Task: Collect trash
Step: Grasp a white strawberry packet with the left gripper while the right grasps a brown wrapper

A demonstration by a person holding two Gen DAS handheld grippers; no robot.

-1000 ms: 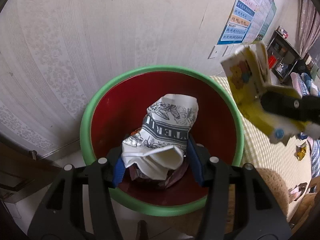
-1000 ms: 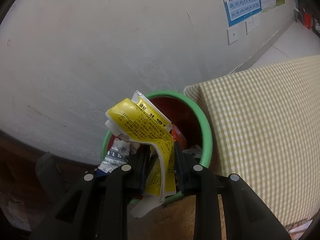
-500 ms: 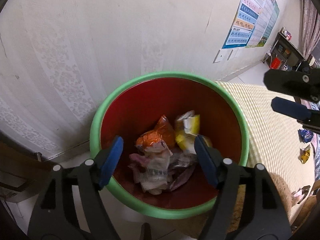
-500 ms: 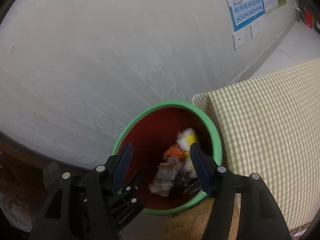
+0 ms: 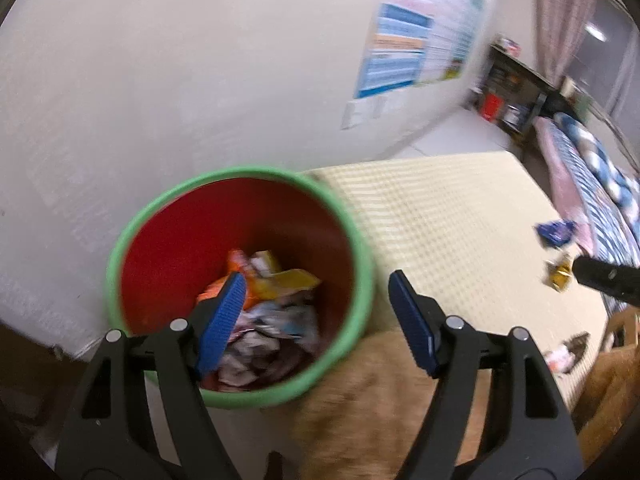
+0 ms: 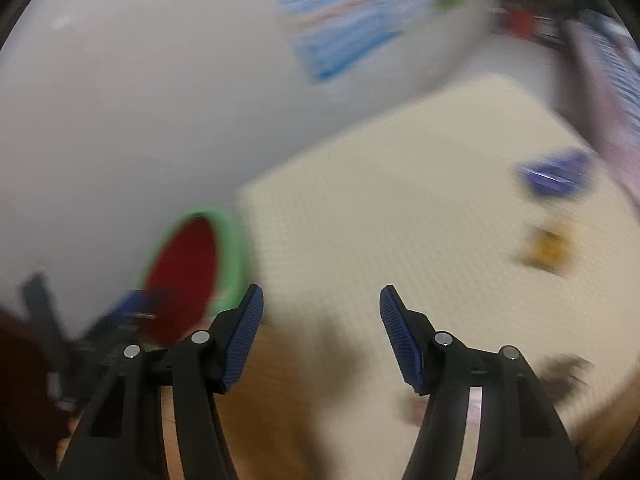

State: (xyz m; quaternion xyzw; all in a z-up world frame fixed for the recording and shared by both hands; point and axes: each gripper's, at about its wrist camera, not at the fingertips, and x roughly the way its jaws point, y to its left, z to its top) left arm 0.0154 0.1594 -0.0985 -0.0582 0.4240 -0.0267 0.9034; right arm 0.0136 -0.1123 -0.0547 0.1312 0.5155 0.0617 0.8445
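Trash fills my green-rimmed red bin, lower left of frame. My left gripper and right gripper both gape wide, empty; blue wrapper lies on the checked mat, right.

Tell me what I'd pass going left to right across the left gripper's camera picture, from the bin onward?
Green-rimmed red bin with wrappers inside → checked yellow mat → blue wrapper → yellow wrapper → tip of the right gripper at the right edge.
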